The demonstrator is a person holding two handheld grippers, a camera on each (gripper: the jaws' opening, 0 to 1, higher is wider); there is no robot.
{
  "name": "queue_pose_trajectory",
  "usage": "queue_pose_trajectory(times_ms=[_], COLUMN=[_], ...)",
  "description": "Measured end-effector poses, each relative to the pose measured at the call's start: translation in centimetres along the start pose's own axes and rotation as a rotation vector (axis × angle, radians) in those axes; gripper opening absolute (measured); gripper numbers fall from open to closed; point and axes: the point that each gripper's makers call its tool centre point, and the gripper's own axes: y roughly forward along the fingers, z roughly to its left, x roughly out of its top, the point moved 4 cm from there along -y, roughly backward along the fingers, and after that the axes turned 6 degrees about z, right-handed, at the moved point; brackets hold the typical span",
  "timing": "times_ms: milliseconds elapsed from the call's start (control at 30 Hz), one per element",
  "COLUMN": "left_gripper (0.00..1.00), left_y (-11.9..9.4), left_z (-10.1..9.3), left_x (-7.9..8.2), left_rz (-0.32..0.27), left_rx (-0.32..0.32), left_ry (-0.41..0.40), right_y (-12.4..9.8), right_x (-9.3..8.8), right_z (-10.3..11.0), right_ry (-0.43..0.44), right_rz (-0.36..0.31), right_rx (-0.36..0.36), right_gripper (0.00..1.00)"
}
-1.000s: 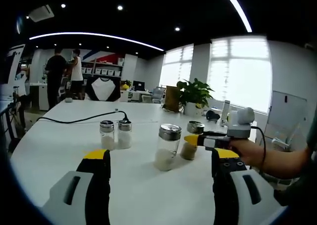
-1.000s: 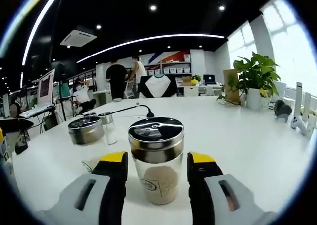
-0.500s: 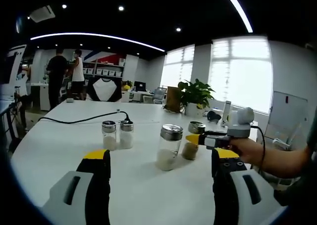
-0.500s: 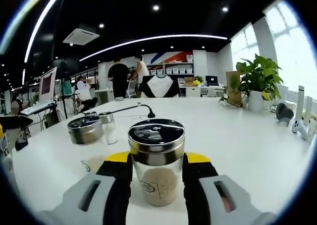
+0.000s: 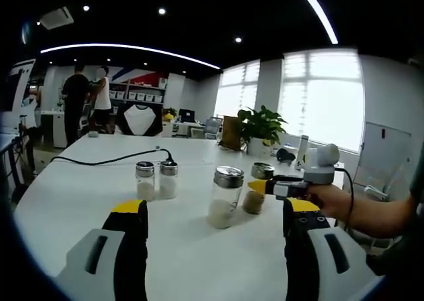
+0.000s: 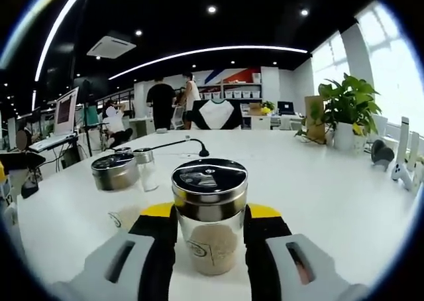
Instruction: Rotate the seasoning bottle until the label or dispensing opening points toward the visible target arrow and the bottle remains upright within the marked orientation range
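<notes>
A broad white worktop point(image 5: 79, 195) fills an open office under a dark ceiling with a curved light strip point(image 5: 126, 48). Bright windows point(image 5: 321, 95) stand behind a potted plant point(image 5: 260, 125); shelves point(image 6: 232, 93) line the far wall.

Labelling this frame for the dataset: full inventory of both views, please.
Seasoning bottle: 1, clear glass, steel lid, tan powder, between the right gripper's jaws.
Second large jar: 1, clear, steel lid, pale contents, mid-table.
Small shakers: 2, clear, steel caps, side by side, left of the large jar in the left gripper view.
Cable: 1, black, across the white table, ending by the shakers.
Potted plant: 1, green, white pot, far table edge.
Bystanders: 2, standing at the far shelves.
Right gripper: yellow-tipped black jaws, closed on the seasoning bottle.
Left gripper: yellow-tipped black jaws, apart, holding nothing.
Hand: 1, holding the right gripper.
</notes>
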Motion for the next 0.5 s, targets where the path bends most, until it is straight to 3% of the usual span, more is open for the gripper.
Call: queue_pose_trajectory(times_ms=[500], left_gripper=[0.89], left_y=[0.03], left_z=[0.03], left_x=[-0.01], left_rz=[0.001], left_rx=[-0.001], left_ry=[0.000], right_y=[-0.19], right_x=[-0.04], right_z=[0.10], right_ry=[-0.027], right_rz=[-0.004], right_rx=[0.073], right_gripper=[0.38])
